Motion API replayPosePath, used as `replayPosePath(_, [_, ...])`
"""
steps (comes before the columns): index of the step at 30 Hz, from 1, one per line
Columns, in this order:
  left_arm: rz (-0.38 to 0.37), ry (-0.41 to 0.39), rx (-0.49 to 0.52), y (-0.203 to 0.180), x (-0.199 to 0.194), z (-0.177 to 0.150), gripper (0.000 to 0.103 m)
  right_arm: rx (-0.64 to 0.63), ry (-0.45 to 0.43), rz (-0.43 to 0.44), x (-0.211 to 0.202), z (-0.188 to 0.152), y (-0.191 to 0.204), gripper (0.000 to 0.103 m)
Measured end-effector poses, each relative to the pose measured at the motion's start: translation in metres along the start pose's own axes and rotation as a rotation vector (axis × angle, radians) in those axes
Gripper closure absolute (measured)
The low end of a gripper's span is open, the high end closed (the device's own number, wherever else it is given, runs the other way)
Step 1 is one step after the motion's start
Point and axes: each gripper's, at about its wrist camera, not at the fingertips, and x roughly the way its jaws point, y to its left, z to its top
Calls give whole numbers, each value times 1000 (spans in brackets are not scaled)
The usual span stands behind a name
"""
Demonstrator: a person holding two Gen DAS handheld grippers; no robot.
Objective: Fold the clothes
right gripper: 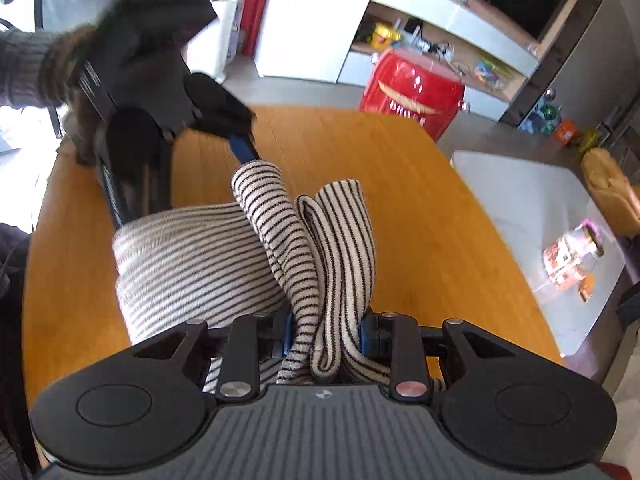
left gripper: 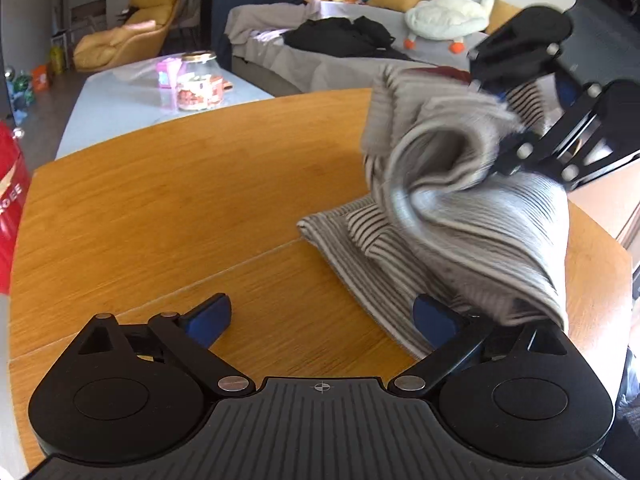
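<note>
A cream garment with thin dark stripes (left gripper: 472, 240) lies partly on the wooden table (left gripper: 180, 200), with one end pulled up off it. My right gripper (right gripper: 326, 336) is shut on a bunched fold of that striped garment (right gripper: 188, 264). In the left wrist view the right gripper (left gripper: 505, 120) hangs at the upper right with cloth draping from it. My left gripper (left gripper: 322, 316) is open low over the table, nothing between its fingers. Its right finger (left gripper: 434, 316) sits at the garment's near edge. One blue finger (right gripper: 243, 148) of the left gripper shows beyond the cloth.
A red case (right gripper: 412, 92) stands past the table's far edge. A low white table (left gripper: 132, 100) carries a glass jar (left gripper: 196, 84). Behind it are a grey sofa (left gripper: 280, 64) with dark clothes (left gripper: 340, 36) and a plush goose (left gripper: 448, 8). A sleeved hand (right gripper: 28, 68) holds the left gripper.
</note>
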Motion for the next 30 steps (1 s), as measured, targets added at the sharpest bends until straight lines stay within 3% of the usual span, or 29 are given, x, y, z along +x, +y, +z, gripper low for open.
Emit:
replayPosePath(2, [3,-29,-34,8,-17,3,3,54,-24,10,5,-5,-10,71])
replayPosePath(4, [-7,-79,-62,13,-38,10,2,120,-42,-13,-4,-7,-17,62])
replayPosePath(6, [-27,-132,-56,10,-54,21,2,173,-75,-46,-19,-14,-22,48])
replayPosePath(9, [-94,-181,-14,-4,-59,38,1,247,-136,-107,-46,-31,-28,40])
replayPosePath(13, [-161,-200,58,-31,-39,57,1,517,-189,-233,-63,-70,-46,34])
replayPosePath(15, [-184,-206,95,-46,-25,66,1,699,-177,-313,-58,-95,-55,34])
replayPosePath(17, [-216,-224,131,-62,-17,74,1,791,-126,-377,-43,-112,-55,34])
replayPosePath(21, [-254,-255,220,-90,-8,94,1,817,-120,-444,-27,-129,-45,34])
replayPosePath(25, [-214,-256,318,-105,-2,107,1,831,-127,-472,-32,-134,-38,33])
replayPosePath(30, [-240,-270,332,-106,-9,110,0,856,-152,-505,-30,-137,-30,32])
